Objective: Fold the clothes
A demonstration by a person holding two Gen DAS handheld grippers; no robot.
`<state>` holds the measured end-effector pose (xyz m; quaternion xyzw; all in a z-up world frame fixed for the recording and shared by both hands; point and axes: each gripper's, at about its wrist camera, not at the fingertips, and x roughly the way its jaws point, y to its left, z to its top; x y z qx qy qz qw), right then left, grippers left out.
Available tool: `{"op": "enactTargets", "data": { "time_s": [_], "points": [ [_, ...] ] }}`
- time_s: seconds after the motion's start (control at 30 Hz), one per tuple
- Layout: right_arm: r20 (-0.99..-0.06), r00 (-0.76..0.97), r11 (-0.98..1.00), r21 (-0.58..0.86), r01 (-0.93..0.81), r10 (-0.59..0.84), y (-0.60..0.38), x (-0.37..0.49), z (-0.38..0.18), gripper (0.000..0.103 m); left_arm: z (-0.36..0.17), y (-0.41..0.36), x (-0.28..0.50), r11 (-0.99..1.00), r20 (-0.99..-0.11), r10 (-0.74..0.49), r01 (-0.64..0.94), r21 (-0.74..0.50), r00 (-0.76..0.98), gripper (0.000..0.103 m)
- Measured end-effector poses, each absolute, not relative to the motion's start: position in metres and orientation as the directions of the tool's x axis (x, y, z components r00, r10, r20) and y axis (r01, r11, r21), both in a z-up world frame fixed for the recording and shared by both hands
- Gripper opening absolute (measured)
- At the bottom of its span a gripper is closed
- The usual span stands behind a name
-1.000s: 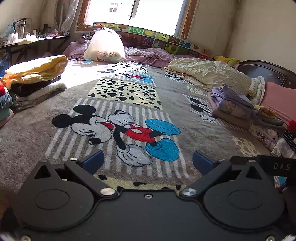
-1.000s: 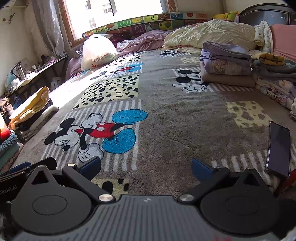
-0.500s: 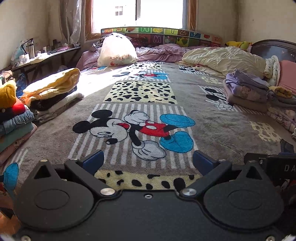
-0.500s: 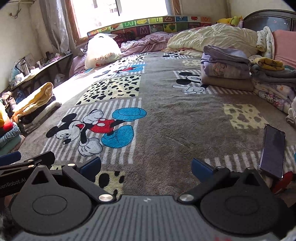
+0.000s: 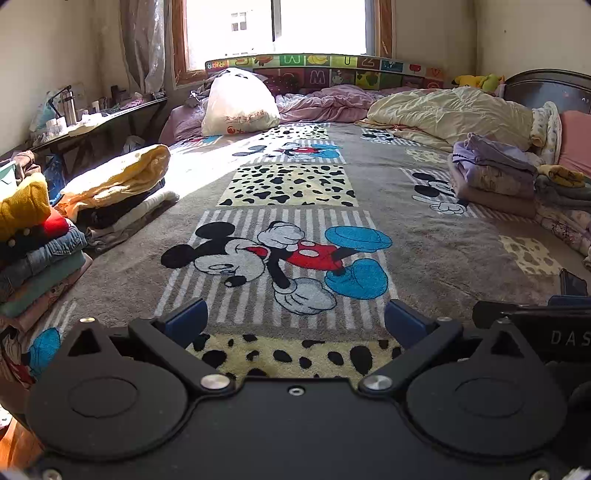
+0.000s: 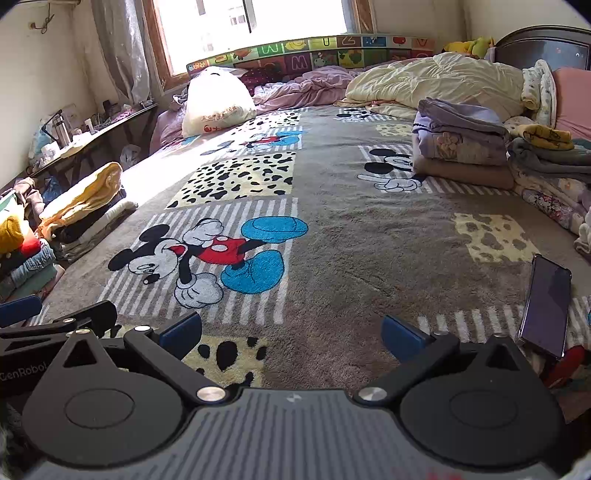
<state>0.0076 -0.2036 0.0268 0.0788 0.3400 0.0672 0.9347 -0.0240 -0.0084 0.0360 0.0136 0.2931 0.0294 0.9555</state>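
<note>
Clothes to fold: none in either claw. What I see is folded stacks round the edge of the bed. Left side, nearest me: a stack w/ mustard-yellow knit on top, red piece, denim and a mint-green layer under it (image 5: 35,236). Just beyond it, a second stack topped by a pale yellow fleece garment over dark and white layers (image 5: 118,192). Right side: a lavender-and-beige folded stack (image 6: 461,147) sitting on the blanket, and next to it a lower pile w/ a grey piece and a yellow printed one on top (image 6: 546,147).

My left claw (image 5: 295,319) is wide open, blue pads apart, nothing between them, low over the grey plush cartoon-mouse blanket (image 5: 424,229). My right claw (image 6: 291,330) is likewise spread open and empty, over the same blanket; from its view the left claw's black linkage shows at the lower left edge.

A dark-screened smartphone (image 6: 546,302) lies flat on the blanket just right of my right claw, apart from the pads.

Further out: a stuffed white plastic bag w/ red print (image 5: 240,103) at the far end of the bed, a crumpled cream quilt (image 5: 450,114) on the right, a rumpled mauve sheet (image 5: 325,101) between them, a colourful alphabet foam mat (image 5: 332,72) standing under the bright window (image 5: 280,26). Dark counter (image 5: 110,118) along the left wall, cluttered w/ bottles and small stuff, too small to tell apart.
</note>
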Motion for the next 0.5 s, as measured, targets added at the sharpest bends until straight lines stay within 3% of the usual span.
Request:
{"op": "enactTargets", "data": {
  "time_s": [0.5],
  "points": [
    [-0.664,0.723,0.979,0.181,-0.093,0.192,-0.191,0.022,0.006,0.103,0.006,-0.006,-0.005,0.996,-0.581,0.085,-0.072,0.046,0.810,0.103]
  ]
}}
